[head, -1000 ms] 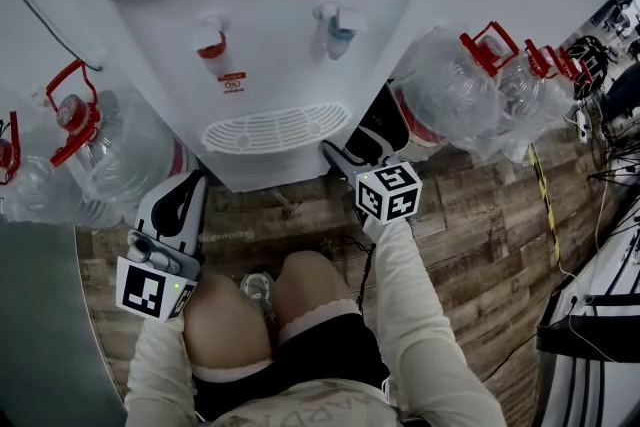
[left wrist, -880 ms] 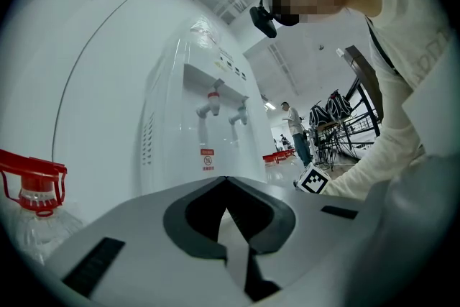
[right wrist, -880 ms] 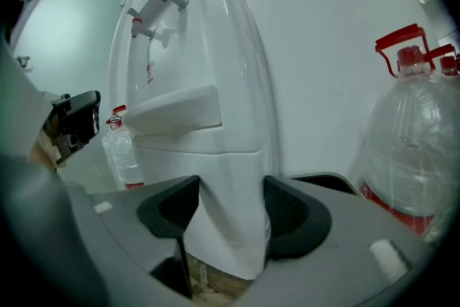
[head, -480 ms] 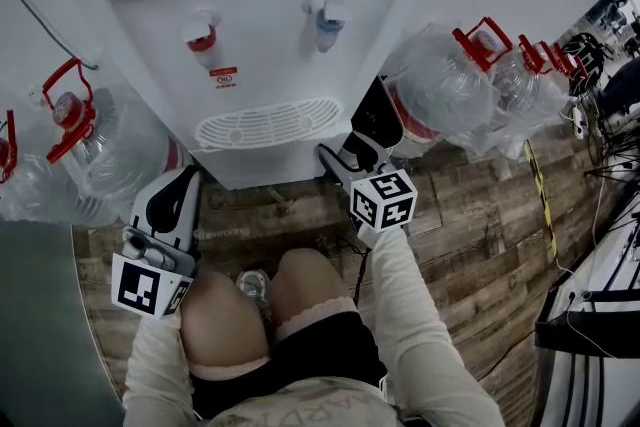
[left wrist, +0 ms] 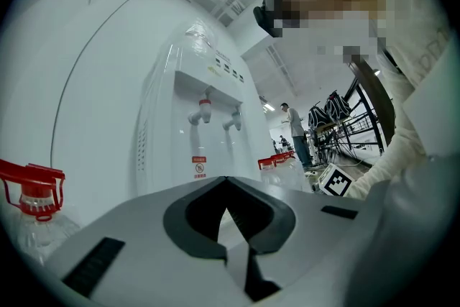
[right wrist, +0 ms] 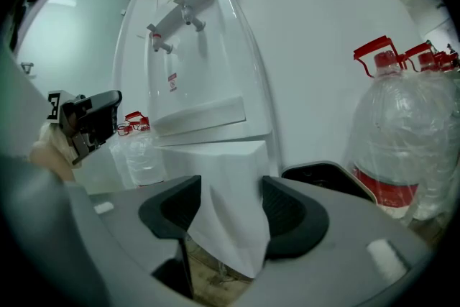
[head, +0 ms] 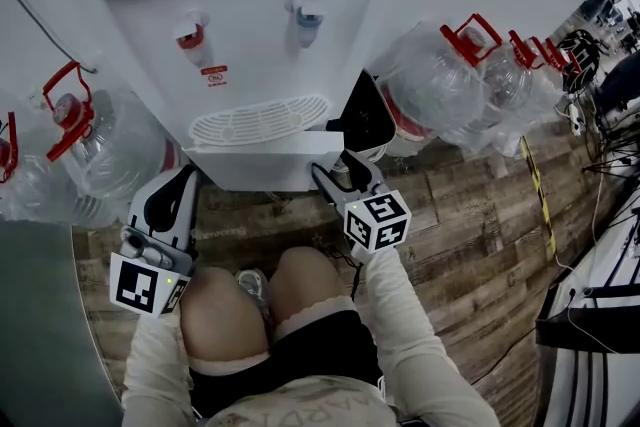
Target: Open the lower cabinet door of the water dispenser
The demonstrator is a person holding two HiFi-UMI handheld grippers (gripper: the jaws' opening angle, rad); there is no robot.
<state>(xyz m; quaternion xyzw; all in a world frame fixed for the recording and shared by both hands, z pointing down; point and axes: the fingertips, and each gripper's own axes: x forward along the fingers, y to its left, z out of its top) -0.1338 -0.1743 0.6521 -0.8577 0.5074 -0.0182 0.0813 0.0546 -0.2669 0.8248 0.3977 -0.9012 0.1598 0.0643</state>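
Task partway, by our read: the lower cabinet door (head: 262, 163) of the water dispenser (head: 250, 25) stands ajar, its free edge swung out toward us on the right w/ a dark cabinet opening (head: 366, 115) showing behind it. Right gripper (head: 338, 173) has that free edge between its jaws; in the right gripper view the white panel fills the gap pad to pad, so we read it as grasping the door, jaws set wide. Left gripper (head: 178, 181) sits low by the dispenser's left front corner, jaws clenched tip to tip, nothing in them, not touching the door as far as we can tell. Left to do: swing the door further out to full open. Surroundings: big water bottles w/ red handles crowd both sides, the left bottles (head: 95, 150) and the right bottles (head: 450, 75); right ones stand just beside the opening. Our knees (head: 250, 300) are near the front, on the wood floor (head: 470, 205), and could block the swing.
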